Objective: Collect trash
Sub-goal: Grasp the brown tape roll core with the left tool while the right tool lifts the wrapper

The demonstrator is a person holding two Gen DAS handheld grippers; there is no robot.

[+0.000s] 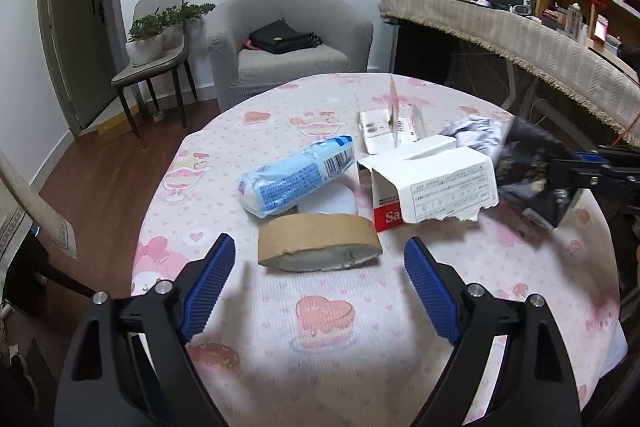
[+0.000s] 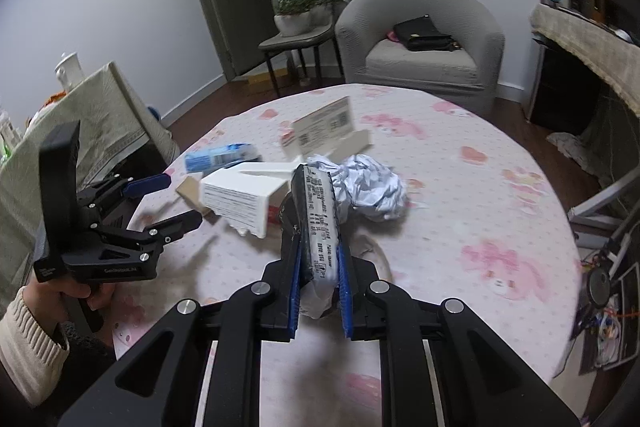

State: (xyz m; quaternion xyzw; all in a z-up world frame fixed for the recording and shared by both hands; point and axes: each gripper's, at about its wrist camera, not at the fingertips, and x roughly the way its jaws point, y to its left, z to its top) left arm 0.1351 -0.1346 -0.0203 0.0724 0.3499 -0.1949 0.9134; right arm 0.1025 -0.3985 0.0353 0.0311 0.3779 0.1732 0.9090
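Observation:
A round table under a pink cloth (image 1: 320, 311) carries the trash. My left gripper (image 1: 320, 247) stands open, its blue pads on either side of a flattened brown cardboard tape roll (image 1: 316, 239) without touching it. Behind the roll lie a blue-and-white packet (image 1: 296, 179) and a torn white box (image 1: 432, 183). My right gripper (image 2: 320, 255) is shut on a black plastic mailing bag (image 2: 316, 223) with a white label, held just above the table. Crumpled paper (image 2: 368, 191) lies right behind the bag. From the right wrist view, the left gripper (image 2: 176, 201) is at the left, by the white box (image 2: 240, 197).
A small opened white carton (image 1: 380, 133) with an upright flap sits farther back. Beyond the table are a grey armchair (image 1: 288, 39) with a black handbag, a chair with potted plants (image 1: 156, 39), and a cloth-covered sideboard (image 1: 520, 39) at the right. A hand in a cream sleeve (image 2: 36, 323) holds the left gripper.

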